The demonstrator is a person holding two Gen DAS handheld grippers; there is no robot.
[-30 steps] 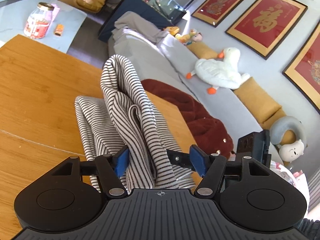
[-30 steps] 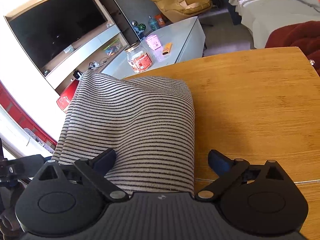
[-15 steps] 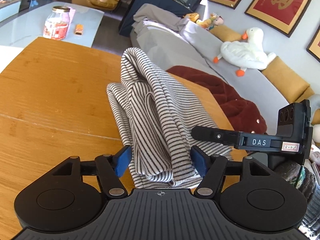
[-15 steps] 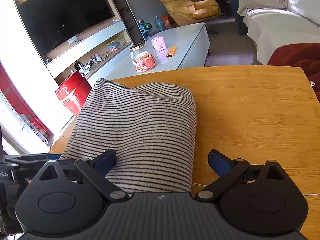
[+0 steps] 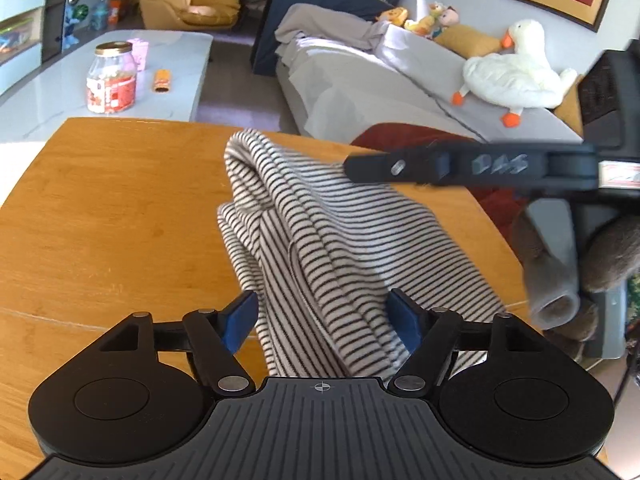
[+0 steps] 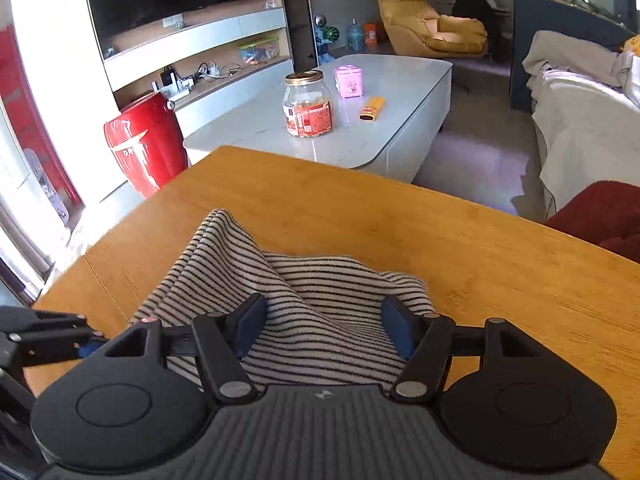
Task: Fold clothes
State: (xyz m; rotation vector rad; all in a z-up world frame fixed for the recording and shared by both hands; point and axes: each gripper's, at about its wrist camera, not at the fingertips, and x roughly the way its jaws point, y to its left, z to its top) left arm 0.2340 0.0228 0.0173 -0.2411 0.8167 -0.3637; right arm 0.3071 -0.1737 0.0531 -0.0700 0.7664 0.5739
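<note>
Two tools meet over one striped garment (image 5: 340,240) on the wooden desk (image 5: 112,216). Seen from the left wrist, the left tool (image 5: 325,316) has its blue pads (image 5: 240,316) spread, and a thick bunched fold of the black-and-white cloth runs between them, rising from the tool in a ridge toward the far edge of the desk; whether the pads press the cloth cannot be told. Across that view the right tool (image 5: 440,166) reaches in from the right side, blurred, its tip at the raised cloth, with a gloved hand (image 5: 560,272) on its handle. From the right wrist, the right tool (image 6: 324,326) is likewise spread, the striped garment (image 6: 304,300) lying slack between its pads (image 6: 250,322) and draping onto the desk (image 6: 500,280) toward the near left corner; a firm pinch is not visible. At the left edge of that view the left tool (image 6: 48,336) shows just beside the cloth.
</note>
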